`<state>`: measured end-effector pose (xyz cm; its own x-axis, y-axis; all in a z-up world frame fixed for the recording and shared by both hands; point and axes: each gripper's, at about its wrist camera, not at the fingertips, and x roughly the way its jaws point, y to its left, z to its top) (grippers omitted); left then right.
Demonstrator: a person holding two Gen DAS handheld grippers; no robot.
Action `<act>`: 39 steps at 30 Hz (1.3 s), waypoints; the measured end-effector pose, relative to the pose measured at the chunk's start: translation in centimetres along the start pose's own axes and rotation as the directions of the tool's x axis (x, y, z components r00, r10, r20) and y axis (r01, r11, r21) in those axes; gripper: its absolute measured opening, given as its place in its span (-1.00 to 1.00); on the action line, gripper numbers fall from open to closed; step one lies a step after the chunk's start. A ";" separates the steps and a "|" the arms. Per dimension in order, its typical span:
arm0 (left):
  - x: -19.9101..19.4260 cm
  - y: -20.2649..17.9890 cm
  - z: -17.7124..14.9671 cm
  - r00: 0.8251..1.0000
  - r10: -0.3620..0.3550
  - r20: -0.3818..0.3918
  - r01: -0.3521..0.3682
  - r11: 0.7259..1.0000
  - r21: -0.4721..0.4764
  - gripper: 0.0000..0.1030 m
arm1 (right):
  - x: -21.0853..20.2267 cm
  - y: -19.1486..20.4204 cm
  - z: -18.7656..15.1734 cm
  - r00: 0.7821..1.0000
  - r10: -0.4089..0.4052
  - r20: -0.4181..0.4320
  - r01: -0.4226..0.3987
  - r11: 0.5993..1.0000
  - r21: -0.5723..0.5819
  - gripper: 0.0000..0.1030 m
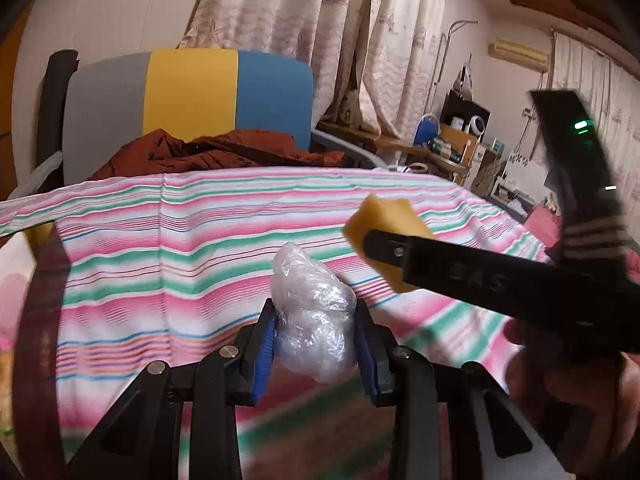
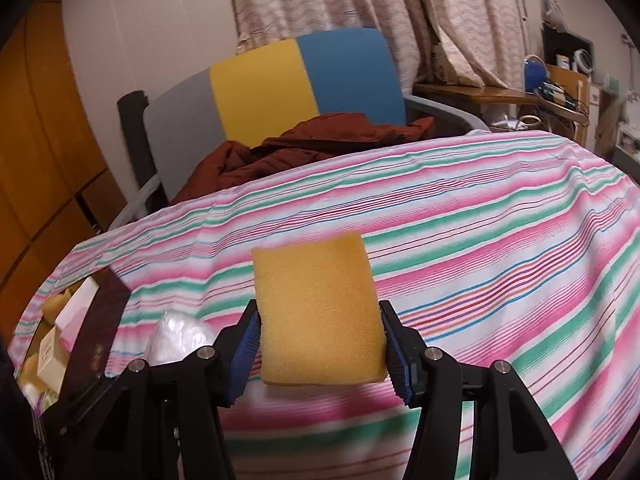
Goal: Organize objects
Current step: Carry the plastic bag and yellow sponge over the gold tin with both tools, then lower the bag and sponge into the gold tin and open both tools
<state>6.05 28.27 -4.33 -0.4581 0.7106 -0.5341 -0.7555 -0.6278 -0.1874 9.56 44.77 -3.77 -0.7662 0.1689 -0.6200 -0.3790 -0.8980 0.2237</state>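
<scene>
Sponge [image 2: 320, 312], yellow, sits clamped between the blue pads of the right tool [image 2: 320, 354], held clear above the striped cloth [image 2: 500, 240] that covers the worktop. Long axis runs away from the camera, up the frame; roughly half of it sticks out past the fingertips. In the left wrist view the same sponge [image 1: 384, 216] shows right of centre, with the right tool [image 1: 400, 256] reaching in from the right edge.

Plastic bag [image 1: 312, 320], clear and crumpled into a wad, is pinched by the left tool [image 1: 316, 344], jaws nearly shut on it. Also off the cloth, by the look of it.

Relation that matters: both tools loaded, side by side, left tool just lower left of the sponge in the left wrist view. In the right wrist view the bag [image 2: 180, 340] shows at lower left, and beyond it, at the left edge, a dark box [image 2: 104, 320] with small cartons and soft things inside (likely the drop spot, though that is a guess). If so, the left tool is the nearer one.

Hard to make out: box contents are blurred and cut off by the frame; its rim is partly behind the tool arm. Lower cloth is smeared. A hand [image 1: 560, 392] on the right tool is only a blur at lower right.
</scene>
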 end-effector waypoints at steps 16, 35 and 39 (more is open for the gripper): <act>-12.1 7.1 -1.9 0.994 0.081 0.078 -0.071 0.990 -0.122 -0.30 | -2.3 10.7 -2.3 0.981 0.189 -0.050 -0.194 0.974 -0.117 0.11; -20.2 22.3 -6.1 0.944 0.327 -0.046 -0.322 0.883 -0.340 -0.25 | -4.1 27.9 -5.6 0.858 0.468 -0.212 -0.513 0.779 -0.361 0.11; -20.4 23.4 -6.7 0.936 0.346 -0.058 -0.343 0.867 -0.362 -0.05 | -3.5 29.9 -6.6 0.845 0.469 -0.256 -0.533 0.767 -0.357 0.11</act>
<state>0.82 -3.08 -3.31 -0.6631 0.4297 -0.6129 -0.3282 -0.9028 -0.2779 4.32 14.71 0.11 -0.6923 -0.3822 -0.6121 0.3033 -0.9238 0.2337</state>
